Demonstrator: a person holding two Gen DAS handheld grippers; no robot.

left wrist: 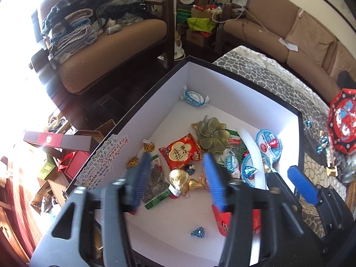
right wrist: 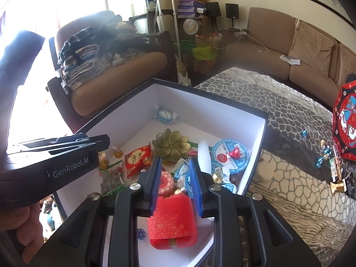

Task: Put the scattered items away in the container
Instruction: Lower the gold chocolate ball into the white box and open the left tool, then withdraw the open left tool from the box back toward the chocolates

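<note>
A black box with a white inside (left wrist: pixel 222 75) (right wrist: pixel 124 113) holds several sweets, a red snack packet (left wrist: pixel 180 152) (right wrist: pixel 138 159), a bronze flower dish (left wrist: pixel 211 133) (right wrist: pixel 171 144) and blue-lidded cups (left wrist: pixel 268 143) (right wrist: pixel 229 153). My left gripper (left wrist: pixel 175 169) hangs open and empty over the box, above a gold foil sweet (left wrist: pixel 178 178). My right gripper (right wrist: pixel 174 173) is over the box with a red gift box (right wrist: pixel 172 220) between its jaws near their base; it also shows in the left wrist view (left wrist: pixel 282 175). Loose sweets (left wrist: pixel 322 142) (right wrist: pixel 324 151) lie on the patterned cloth to the right.
A red octagonal tin (left wrist: pixel 342 120) (right wrist: pixel 347 122) sits at the far right on the stone-patterned cloth (right wrist: pixel 278 115). An armchair with folded clothes (left wrist: pixel 89 33) stands behind the box, a brown sofa (right wrist: pixel 300 51) at the back right. Boxes clutter the floor (left wrist: pixel 55 146) on the left.
</note>
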